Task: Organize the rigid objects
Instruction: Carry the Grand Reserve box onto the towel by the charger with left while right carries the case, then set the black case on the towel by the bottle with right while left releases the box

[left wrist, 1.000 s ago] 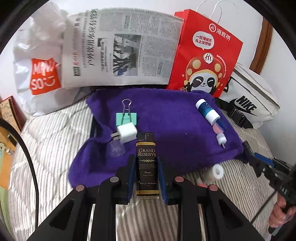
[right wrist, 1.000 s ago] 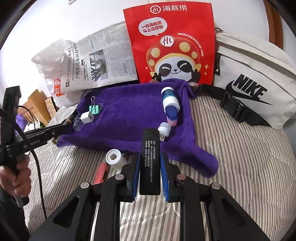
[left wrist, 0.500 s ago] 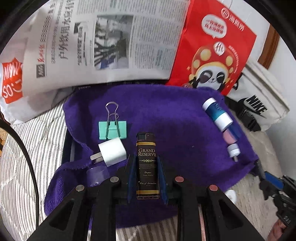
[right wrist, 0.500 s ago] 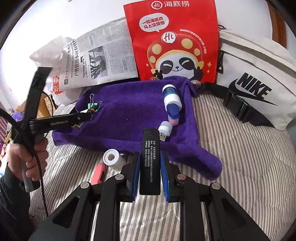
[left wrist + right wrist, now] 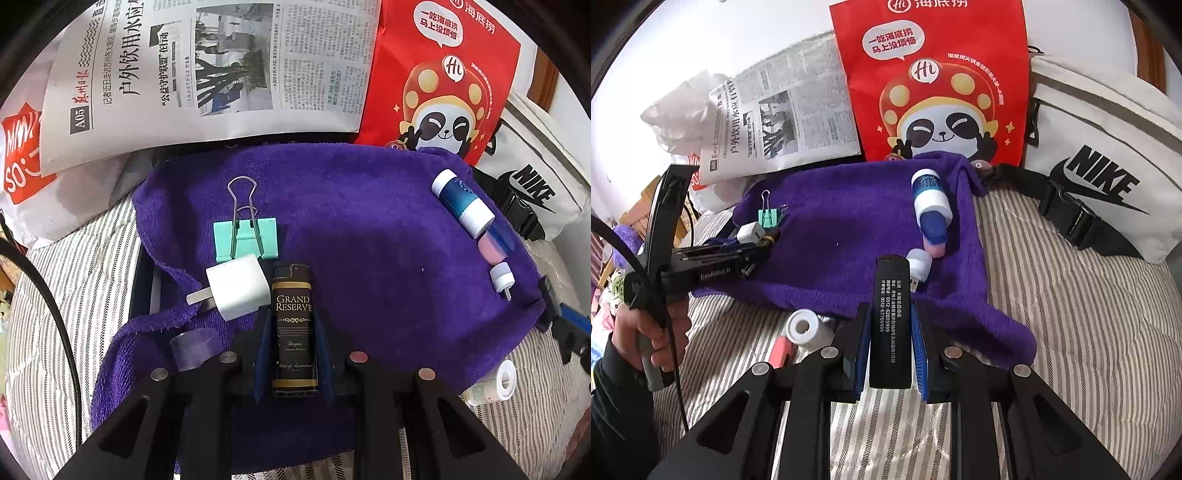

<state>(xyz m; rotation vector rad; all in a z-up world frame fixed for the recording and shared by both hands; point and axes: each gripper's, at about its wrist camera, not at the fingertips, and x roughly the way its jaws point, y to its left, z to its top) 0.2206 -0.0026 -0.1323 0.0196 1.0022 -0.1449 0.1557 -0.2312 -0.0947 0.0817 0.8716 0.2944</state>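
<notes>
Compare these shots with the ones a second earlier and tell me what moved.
The left gripper, shut on the Grand Reserve lighter, has advanced over the purple towel, ending beside the white charger and green binder clip. The right gripper stayed put, clamping the black lighter. Items on the towel haven't shifted.

Purple towel (image 5: 369,229) on striped bed (image 5: 1089,332)

A home bedroom: a striped mattress (image 5: 1071,314) carries a purple towel (image 5: 857,221). Behind the towel, against a white wall, lean a newspaper (image 5: 207,66), a red panda shopping bag (image 5: 934,81), a white Nike waist bag (image 5: 1108,158) and a Miniso plastic bag (image 5: 22,155).
</notes>
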